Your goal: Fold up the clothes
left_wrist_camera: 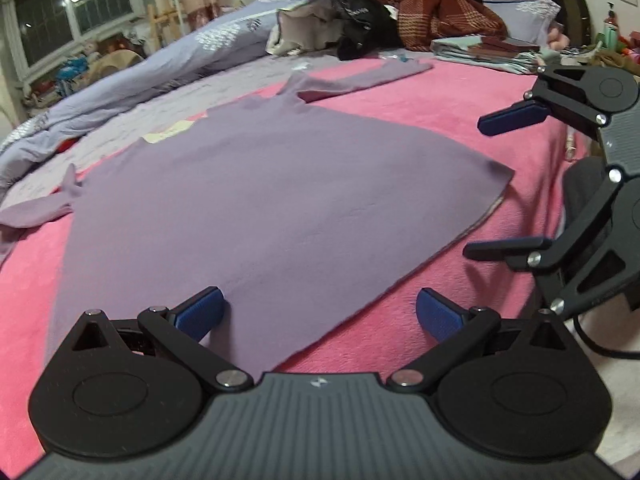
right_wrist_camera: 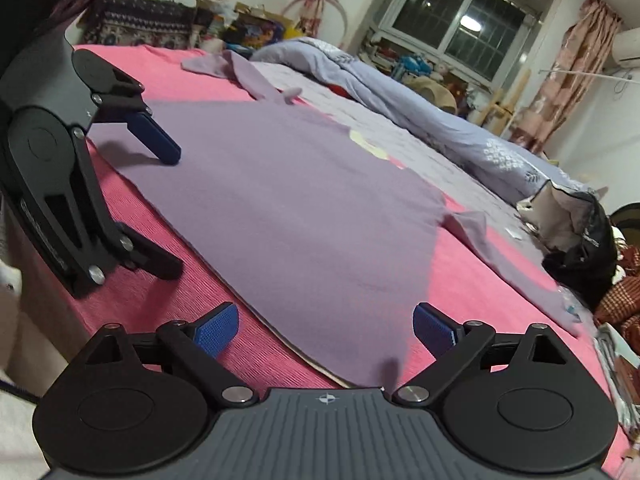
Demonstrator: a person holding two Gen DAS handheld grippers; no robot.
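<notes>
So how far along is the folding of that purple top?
Barely begun. Done: the purple top lies spread flat on the pink blanket, sleeves out to the sides. In hand: nothing yet; the left gripper and the right gripper are both open at its near hem, one at each corner. Left: every fold, plus the heap of clothes farther back.
</notes>
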